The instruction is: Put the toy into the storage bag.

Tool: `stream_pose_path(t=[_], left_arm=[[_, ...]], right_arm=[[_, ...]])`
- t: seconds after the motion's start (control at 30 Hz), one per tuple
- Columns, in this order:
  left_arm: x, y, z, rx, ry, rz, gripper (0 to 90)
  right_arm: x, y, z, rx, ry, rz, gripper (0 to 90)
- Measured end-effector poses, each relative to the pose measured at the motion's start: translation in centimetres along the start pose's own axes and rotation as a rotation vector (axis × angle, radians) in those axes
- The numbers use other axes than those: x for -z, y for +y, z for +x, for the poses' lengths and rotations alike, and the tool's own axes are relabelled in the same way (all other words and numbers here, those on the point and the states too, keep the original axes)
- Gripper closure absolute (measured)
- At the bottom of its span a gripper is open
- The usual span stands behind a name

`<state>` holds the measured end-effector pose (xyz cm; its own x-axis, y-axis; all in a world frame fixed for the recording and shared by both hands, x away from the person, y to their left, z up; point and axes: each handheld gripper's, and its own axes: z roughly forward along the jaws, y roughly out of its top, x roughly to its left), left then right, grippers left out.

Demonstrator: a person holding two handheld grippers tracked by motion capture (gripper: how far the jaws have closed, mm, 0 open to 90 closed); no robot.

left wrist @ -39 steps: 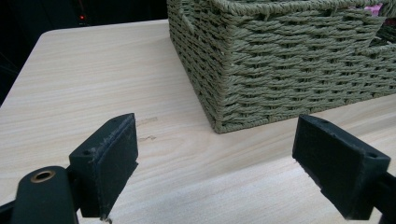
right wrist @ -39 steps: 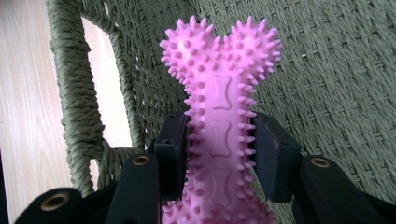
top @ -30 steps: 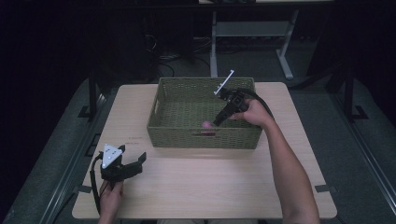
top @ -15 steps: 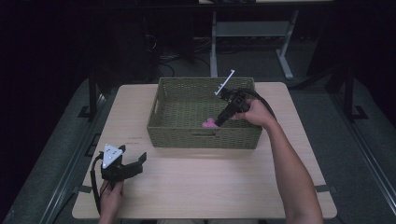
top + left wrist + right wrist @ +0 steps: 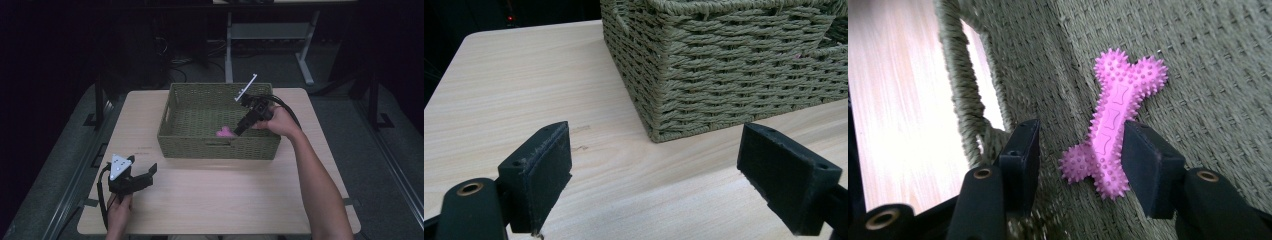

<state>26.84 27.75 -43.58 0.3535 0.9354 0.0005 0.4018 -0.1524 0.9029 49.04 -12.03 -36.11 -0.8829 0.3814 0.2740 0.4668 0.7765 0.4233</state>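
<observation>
1. While my right gripper (image 5: 1078, 160) is reaching down into the woven basket (image 5: 170, 125), I am framing the pink spiked bone toy (image 5: 1113, 127) between its 2 jaws, which are standing partly open with nothing clamped yet.
2. I am seeing the toy lying flat on the basket floor just ahead of my jaws, close to the near wall and its handle slot; one jaw is at the toy's edge, though I cannot tell whether it is touching.
3. I am judging this to be the grasping step: next I should be closing squarely across the toy's narrow middle, then lifting clear of the wall.
4. I am holding my left gripper (image 5: 131, 181) low over the table (image 5: 225, 200), jaws wide apart and empty, with the basket's corner ahead of it.
</observation>
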Motion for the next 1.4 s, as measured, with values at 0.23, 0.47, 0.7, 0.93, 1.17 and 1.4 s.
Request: stream_pose_path(t=[0.23,0.47,0.7,0.93,1.17,1.4], left_arm=[[-0.1,0.0,0.0,0.000,-0.003,0.004,13.7],[0.0,0.0,0.0,0.003,-0.004,0.000,13.7],[-0.1,0.0,0.0,0.002,-0.004,0.002,13.7],[-0.1,0.0,-0.1,-0.001,-0.004,0.006,13.7],[-0.1,0.0,0.0,0.000,-0.002,0.005,13.7],[-0.1,0.0,0.0,-0.002,-0.002,0.006,13.7]], right_arm=[[0.5,-0.1,0.3,0.002,-0.018,-0.001,45.8],[1.2,-0.1,1.2,0.014,-0.030,-0.014,43.4],[2.2,-0.1,2.0,0.028,-0.042,-0.034,42.1],[3.2,-0.1,3.0,0.048,-0.053,-0.044,40.2],[4.2,-0.3,4.0,0.060,-0.058,-0.065,38.9],[4.7,-1.0,5.4,0.095,-0.064,-0.089,37.4]])
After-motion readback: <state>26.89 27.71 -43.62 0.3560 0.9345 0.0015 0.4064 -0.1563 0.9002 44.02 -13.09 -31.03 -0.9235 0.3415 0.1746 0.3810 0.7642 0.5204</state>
